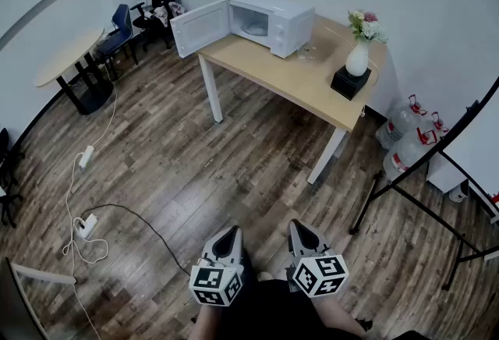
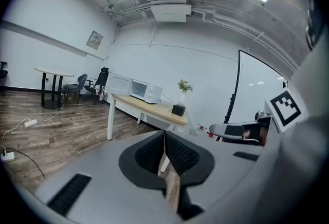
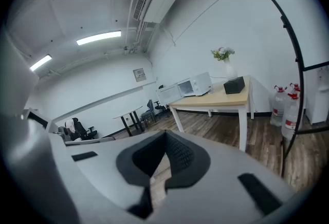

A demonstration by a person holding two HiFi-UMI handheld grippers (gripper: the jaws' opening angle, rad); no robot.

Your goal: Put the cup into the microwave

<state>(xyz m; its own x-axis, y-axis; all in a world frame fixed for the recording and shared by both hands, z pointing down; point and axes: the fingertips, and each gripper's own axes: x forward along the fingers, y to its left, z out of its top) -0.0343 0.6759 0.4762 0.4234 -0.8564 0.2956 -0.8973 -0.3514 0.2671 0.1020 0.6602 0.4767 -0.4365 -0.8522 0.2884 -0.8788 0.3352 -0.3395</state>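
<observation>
reading from the left: the microwave door (image 1: 199, 28) hangs wide open toward the room. the microwave (image 1: 273, 19) sits at the far left end of the table (image 1: 281, 81). just right of it a small clear thing (image 1: 306, 52) stands on the tabletop, likely the cup, though it is too faint to be sure. a vase (image 1: 358, 58) of flowers stands further right.

the step in hand looks like the walk-up, with nothing grasped yet. to do it well, come at the table's near long side, clear of the open door. open one pair of tongs before reaching, and keep off the vase.

the left gripper (image 1: 231, 234) and right gripper (image 1: 304, 232) are held side by side, low in front of the person and well apart from the table. both tip slightly downward, jaws pressed together on nothing.
</observation>
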